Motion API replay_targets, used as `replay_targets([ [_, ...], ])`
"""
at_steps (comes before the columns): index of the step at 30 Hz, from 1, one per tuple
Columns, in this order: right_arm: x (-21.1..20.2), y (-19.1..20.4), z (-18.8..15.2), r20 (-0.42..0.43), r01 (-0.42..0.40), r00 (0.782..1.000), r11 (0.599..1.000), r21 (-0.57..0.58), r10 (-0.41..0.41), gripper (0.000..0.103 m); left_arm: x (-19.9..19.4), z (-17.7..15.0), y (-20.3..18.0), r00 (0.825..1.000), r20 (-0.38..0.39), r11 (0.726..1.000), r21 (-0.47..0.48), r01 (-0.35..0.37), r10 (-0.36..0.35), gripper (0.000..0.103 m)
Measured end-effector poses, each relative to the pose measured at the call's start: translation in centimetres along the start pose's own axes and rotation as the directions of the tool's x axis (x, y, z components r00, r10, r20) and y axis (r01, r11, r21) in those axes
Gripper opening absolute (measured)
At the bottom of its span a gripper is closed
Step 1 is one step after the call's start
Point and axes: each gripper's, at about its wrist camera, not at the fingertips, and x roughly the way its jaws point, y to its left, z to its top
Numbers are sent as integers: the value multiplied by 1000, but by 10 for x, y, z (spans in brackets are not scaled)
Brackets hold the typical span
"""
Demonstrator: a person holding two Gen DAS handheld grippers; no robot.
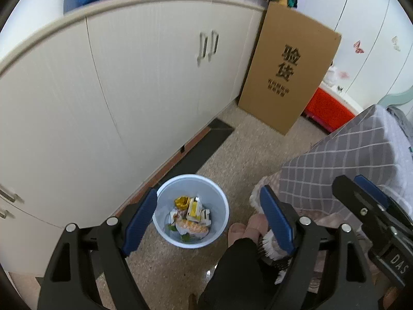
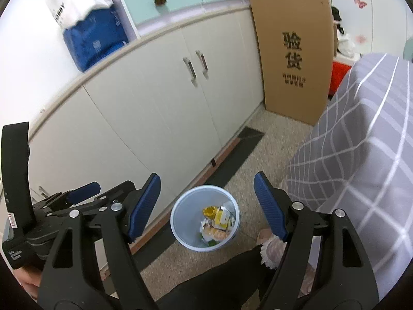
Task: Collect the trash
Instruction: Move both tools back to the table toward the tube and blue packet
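Note:
A pale blue round bin (image 1: 222,201) stands on the speckled floor by the cabinet base; it also shows in the right wrist view (image 2: 180,206). Inside lie several crumpled wrappers (image 1: 192,215), yellow, gold and orange, seen too in the right wrist view (image 2: 218,222). My left gripper (image 1: 209,222) is open and empty, held above the bin with the bin between its blue pads. My right gripper (image 2: 206,204) is open and empty, also above the bin. The right gripper shows at the right edge of the left wrist view (image 1: 366,196), and the left gripper at the left of the right wrist view (image 2: 82,192).
Cream cabinets (image 1: 129,82) run along the left. A tall cardboard box (image 1: 286,72) leans at the cabinet's end, with a red crate (image 1: 327,108) behind it. A bed with a grey checked cover (image 2: 361,139) stands on the right. The person's slippered foot (image 1: 245,228) is beside the bin.

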Motion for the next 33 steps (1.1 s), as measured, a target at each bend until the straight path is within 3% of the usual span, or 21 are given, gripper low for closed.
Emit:
replay_targets([
  [9, -88, -22, 22, 159, -41, 986, 999, 12, 38, 76, -75, 12, -41, 987, 153, 998, 27, 52, -55, 84],
  [15, -149, -76, 29, 240, 30, 970, 998, 57, -43, 79, -100, 20, -109, 972, 187, 985, 122, 124, -145, 84],
  [23, -214, -196, 19, 264, 198, 931, 955, 222, -254, 79, -99, 9, -237, 955, 113, 925, 301, 231, -275, 84],
  [26, -232, -249, 11, 235, 264, 911, 916, 302, -340, 79, -92, 0, -281, 948, 66, 900, 342, 271, -311, 84],
  [33, -254, -340, -3, 168, 341, 878, 831, 439, -449, 78, -72, -9, -376, 926, -31, 836, 420, 353, -375, 84],
])
